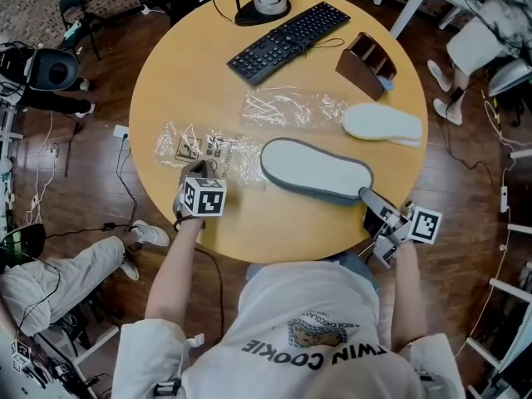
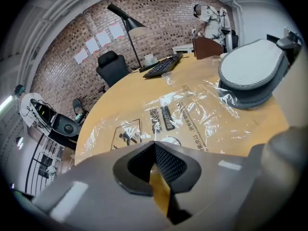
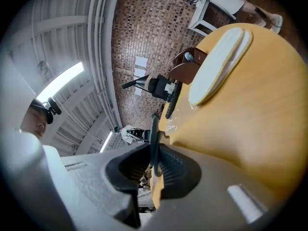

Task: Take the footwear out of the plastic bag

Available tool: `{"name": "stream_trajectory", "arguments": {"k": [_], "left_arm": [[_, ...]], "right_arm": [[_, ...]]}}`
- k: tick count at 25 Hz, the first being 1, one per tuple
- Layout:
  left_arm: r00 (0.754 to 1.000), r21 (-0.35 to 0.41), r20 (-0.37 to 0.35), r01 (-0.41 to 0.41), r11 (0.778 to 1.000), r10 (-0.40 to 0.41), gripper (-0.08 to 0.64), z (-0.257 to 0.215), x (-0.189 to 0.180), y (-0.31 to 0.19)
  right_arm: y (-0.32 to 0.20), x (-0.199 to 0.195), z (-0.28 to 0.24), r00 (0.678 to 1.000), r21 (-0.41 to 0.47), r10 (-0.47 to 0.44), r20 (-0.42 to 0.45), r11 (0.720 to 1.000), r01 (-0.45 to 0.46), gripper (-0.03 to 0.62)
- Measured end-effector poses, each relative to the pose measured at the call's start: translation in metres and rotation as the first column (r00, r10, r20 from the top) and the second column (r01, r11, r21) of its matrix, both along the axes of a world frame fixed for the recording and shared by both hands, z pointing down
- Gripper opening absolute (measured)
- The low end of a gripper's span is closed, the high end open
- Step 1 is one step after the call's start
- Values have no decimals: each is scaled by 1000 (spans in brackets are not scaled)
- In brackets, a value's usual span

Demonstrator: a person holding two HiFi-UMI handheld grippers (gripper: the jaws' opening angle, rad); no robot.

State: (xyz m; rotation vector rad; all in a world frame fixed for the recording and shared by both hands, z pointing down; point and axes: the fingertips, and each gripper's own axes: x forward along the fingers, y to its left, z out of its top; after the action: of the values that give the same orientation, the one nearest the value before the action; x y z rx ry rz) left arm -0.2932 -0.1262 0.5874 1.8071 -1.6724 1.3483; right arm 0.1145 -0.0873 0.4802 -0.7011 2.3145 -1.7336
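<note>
A grey slipper (image 1: 316,169) (image 2: 252,71) lies sole up in the middle of the round table (image 1: 249,231). Its left end rests in the crumpled mouth of a clear printed plastic bag (image 1: 208,148) (image 2: 183,114). My right gripper (image 1: 366,196) (image 3: 155,146) is at the slipper's right end, shut on its thin dark rim (image 3: 153,126). My left gripper (image 1: 202,171) (image 2: 155,146) sits on the bag's near edge with its pads together, and the film runs in under the tips. A white slipper (image 1: 382,123) (image 3: 219,64) lies bare on the table at the right.
A second clear bag (image 1: 291,106) lies flat behind the grey slipper. Farther back are a black keyboard (image 1: 287,40), a lamp base (image 1: 264,7) and a brown holder (image 1: 366,63). A person's legs (image 1: 66,273) rest on the floor at the left.
</note>
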Motion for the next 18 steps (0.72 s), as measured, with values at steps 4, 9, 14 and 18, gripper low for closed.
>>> {"name": "stream_trajectory", "arguments": {"k": [4, 9, 14, 18], "left_arm": [[1000, 0, -12, 1, 1000, -1, 2, 1, 1, 1], [999, 2, -33, 2, 1000, -2, 2, 0, 0, 1], [997, -5, -83, 2, 1000, -2, 2, 1, 0, 0], [994, -2, -108, -18, 1000, 17, 2, 0, 1, 1]], "right_arm": [[-3, 2, -24, 995, 24, 14, 94, 1000, -16, 57], [-16, -10, -52, 987, 81, 11, 162, 996, -24, 57], [-30, -58, -61, 983, 115, -50, 174, 993, 30, 58], [-38, -107, -57, 981, 119, -87, 174, 991, 67, 58]]}}
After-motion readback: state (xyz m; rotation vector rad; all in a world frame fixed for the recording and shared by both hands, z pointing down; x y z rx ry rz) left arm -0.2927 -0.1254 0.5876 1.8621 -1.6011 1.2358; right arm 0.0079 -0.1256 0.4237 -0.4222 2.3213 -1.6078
